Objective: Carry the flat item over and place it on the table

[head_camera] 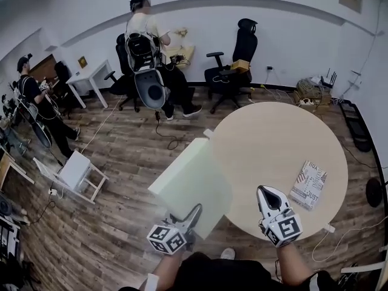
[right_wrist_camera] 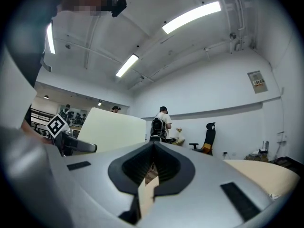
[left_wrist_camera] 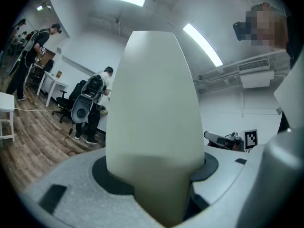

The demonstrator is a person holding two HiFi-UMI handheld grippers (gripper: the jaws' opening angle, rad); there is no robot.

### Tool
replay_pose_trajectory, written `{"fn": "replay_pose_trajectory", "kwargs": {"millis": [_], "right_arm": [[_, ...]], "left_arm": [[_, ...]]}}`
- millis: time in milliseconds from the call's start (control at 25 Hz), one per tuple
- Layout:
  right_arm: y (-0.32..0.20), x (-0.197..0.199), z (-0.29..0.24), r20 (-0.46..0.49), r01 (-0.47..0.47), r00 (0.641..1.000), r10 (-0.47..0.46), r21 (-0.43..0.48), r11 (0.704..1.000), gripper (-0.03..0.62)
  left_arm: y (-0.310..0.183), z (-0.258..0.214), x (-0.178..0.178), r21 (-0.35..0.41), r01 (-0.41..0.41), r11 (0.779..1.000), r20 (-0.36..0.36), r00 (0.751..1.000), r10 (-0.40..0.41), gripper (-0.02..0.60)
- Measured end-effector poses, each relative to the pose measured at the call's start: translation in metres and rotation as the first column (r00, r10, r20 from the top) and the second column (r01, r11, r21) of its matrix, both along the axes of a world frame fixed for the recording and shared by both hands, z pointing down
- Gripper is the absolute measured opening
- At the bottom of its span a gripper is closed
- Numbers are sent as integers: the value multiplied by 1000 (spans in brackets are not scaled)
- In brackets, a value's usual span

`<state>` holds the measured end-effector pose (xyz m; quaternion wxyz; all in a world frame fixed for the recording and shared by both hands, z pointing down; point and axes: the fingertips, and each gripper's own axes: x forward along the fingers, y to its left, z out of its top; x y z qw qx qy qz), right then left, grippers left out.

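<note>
The left gripper point(head_camera: 195, 212) is clamped on the near edge of a thick pale foam slab point(head_camera: 191, 183); in the left gripper view the slab point(left_wrist_camera: 152, 118) fills the gap between the jaws, and both pads bear on its faces. The slab is held aloft over the wooden floor point(head_camera: 121, 162) just beside the left rim of the round table point(head_camera: 273, 144), its far end reaching toward that rim, and it does not appear to rest on the top yet. The right gripper point(head_camera: 265, 193) hovers above the table's near side with its jaws drawn together on nothing. A printed booklet point(head_camera: 308, 183) lies near the right of the tabletop, well apart from the slab. The step in hand looks like the final carry across the rim. To do it well, the person should swing the slab rightward over the bare middle of the top and level it (held by one edge, it will tend to sag and twist), then lower the far edge first and keep clear of the booklet. The empty right gripper could steady the free side before the left one lets go
</note>
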<state>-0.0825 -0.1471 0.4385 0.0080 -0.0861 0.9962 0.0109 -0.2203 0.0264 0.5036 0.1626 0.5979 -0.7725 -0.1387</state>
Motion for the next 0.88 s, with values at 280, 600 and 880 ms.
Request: {"fn": "replay_pose_trajectory", "kwargs": {"millis": [280,600,880], "right_arm": [[-46,-12,16,-1,-65,998,65,-15,998,-3],[-109,-32,10,15,-220,975,220,-7,975,-3],[-149,-46,7,15,-371,929,371,-7,929,-3]], "left_arm": [[-60,18,-26,-8,-99,995,-75,992,98,279],[-148,23,-70,-7,-284,959,-126,951,281,279],[-226,21,-97,28,-464,886,-175,870,461,279]]}}
